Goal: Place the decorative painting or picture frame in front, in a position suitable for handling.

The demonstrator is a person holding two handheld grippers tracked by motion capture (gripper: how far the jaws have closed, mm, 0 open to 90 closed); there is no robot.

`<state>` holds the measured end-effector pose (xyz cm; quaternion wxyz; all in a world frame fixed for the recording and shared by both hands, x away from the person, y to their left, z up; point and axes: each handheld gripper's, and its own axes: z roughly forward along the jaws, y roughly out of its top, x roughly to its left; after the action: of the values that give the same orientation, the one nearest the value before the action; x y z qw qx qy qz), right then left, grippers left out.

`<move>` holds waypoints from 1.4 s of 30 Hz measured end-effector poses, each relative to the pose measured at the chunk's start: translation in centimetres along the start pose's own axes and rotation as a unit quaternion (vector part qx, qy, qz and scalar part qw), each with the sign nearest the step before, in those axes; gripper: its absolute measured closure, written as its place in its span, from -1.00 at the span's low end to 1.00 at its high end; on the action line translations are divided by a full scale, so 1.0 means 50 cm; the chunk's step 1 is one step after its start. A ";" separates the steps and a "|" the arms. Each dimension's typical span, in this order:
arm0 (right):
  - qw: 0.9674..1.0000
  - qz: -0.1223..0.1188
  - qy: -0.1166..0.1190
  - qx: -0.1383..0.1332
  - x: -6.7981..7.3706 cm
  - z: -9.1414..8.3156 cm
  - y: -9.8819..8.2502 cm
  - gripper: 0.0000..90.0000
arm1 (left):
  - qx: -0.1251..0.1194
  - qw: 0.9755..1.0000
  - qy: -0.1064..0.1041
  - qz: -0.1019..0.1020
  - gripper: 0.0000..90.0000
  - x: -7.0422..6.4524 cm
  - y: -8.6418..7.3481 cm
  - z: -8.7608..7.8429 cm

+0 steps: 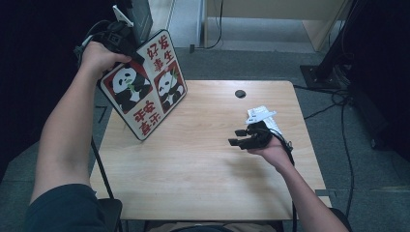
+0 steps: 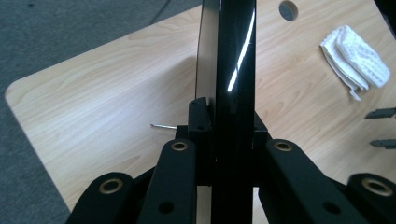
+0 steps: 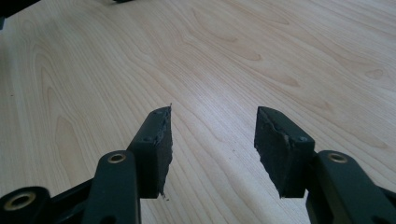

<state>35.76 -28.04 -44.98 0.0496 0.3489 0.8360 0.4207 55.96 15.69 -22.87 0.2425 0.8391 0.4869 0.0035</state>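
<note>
Item: panda-print tray (image 1: 145,89), black-edged, tilted on its lower corner at the table's (image 1: 203,169) far left. My left hand-held gripper (image 1: 129,48) was clamped on its top edge. My right hand-held gripper (image 1: 238,137) hovered wide, nothing held. White cloth (image 2: 357,60) near it.

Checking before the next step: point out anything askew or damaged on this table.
The panda board stands tilted on its lower corner, clamped at its top edge by the left gripper. The right gripper is open, its pads chipped and ragged.
</note>
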 end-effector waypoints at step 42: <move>0.998 0.024 -0.050 -0.008 -0.032 -0.043 -0.021 0.04 | 0.025 0.987 -0.086 0.132 0.79 -0.326 -0.072 0.040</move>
<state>35.58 -30.90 -44.68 0.0842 0.3890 0.8203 0.4108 44.93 2.98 -22.37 0.2597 0.8992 0.3487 -0.0490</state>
